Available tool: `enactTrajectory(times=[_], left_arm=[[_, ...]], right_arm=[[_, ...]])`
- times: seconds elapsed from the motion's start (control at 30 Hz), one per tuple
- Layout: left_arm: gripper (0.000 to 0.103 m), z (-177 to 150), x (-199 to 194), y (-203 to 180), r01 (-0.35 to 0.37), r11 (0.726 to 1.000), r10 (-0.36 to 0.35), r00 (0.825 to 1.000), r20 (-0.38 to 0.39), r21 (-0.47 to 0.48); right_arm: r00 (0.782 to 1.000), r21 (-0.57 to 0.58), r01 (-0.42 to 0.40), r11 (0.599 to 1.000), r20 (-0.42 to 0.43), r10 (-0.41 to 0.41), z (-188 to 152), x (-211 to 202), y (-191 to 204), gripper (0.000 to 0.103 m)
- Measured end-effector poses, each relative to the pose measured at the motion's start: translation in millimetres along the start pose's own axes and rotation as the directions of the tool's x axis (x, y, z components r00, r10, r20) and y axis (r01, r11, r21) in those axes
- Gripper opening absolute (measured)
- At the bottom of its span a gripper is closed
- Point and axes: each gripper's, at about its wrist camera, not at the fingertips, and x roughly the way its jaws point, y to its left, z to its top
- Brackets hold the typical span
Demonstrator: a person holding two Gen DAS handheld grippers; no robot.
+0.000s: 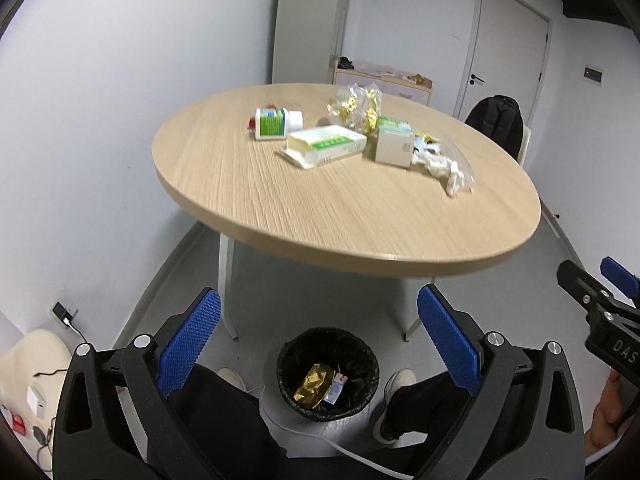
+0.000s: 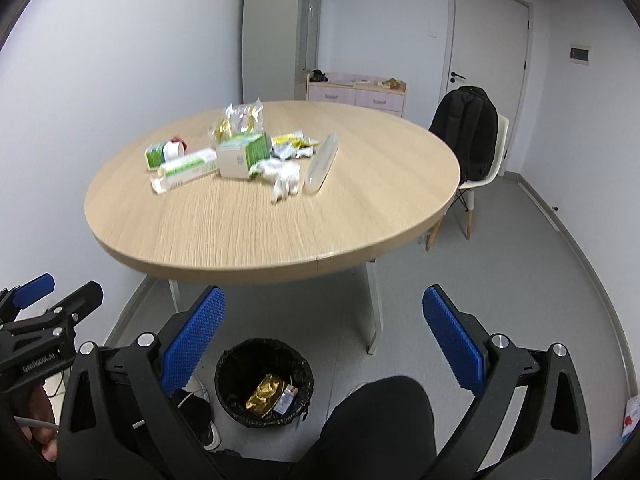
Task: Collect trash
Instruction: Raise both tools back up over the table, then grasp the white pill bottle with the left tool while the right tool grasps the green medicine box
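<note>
Trash lies in a cluster on the round wooden table (image 1: 320, 216): a white and green bottle (image 1: 278, 123) on its side, a long white and green box (image 1: 326, 146), a cardboard box (image 1: 394, 146), gold wrappers in clear plastic (image 1: 354, 106) and crumpled white paper (image 1: 446, 168). A black-lined bin (image 1: 328, 376) on the floor under the table's near edge holds a gold wrapper (image 1: 312, 386) and a small carton (image 1: 335, 390). My left gripper (image 1: 320, 344) and right gripper (image 2: 324, 340) are both open and empty, held above the bin in front of the table.
The person's legs and shoes (image 1: 398, 384) flank the bin. A chair with a black backpack (image 2: 466, 138) stands behind the table on the right. A low cabinet (image 2: 356, 94) and a door (image 2: 486, 48) are at the back. Cables and a wall socket (image 1: 64, 314) lie left.
</note>
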Motion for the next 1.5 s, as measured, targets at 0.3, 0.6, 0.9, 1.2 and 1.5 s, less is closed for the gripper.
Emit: enactTrajectory(times=[0.3, 0.6, 0.9, 1.2, 1.5], left_arm=[[0.097, 44.9, 20.7, 10.5, -0.028, 0.999, 0.027, 1.0, -0.012, -0.032], [0.097, 89.7, 64.6, 24.0, -0.076, 0.996, 0.074, 0.996, -0.049, -0.051], [0.097, 134.4, 118.8, 45.8, -0.124, 0.989, 0.117, 0.989, -0.09, -0.076], [0.097, 177.1, 175.8, 50.9, -0.138, 0.988, 0.128, 0.983, -0.129, -0.07], [0.097, 200.3, 217.9, 56.0, -0.139, 0.988, 0.127, 0.979, -0.162, -0.063]], right_arm=[[1.0, 0.016, -0.01, 1.0, -0.004, 0.01, 36.2, 18.0, -8.9, 0.095], [1.0, -0.001, -0.017, 1.0, -0.024, 0.017, 71.2, 55.1, -3.3, 0.095], [0.997, -0.035, -0.059, 0.998, -0.055, 0.057, 111.0, 104.3, 24.0, 0.095], [0.99, -0.05, -0.108, 0.993, -0.092, 0.103, 148.3, 155.9, 64.5, 0.092], [0.978, -0.028, -0.132, 0.991, -0.168, 0.126, 166.4, 202.6, 91.9, 0.086]])
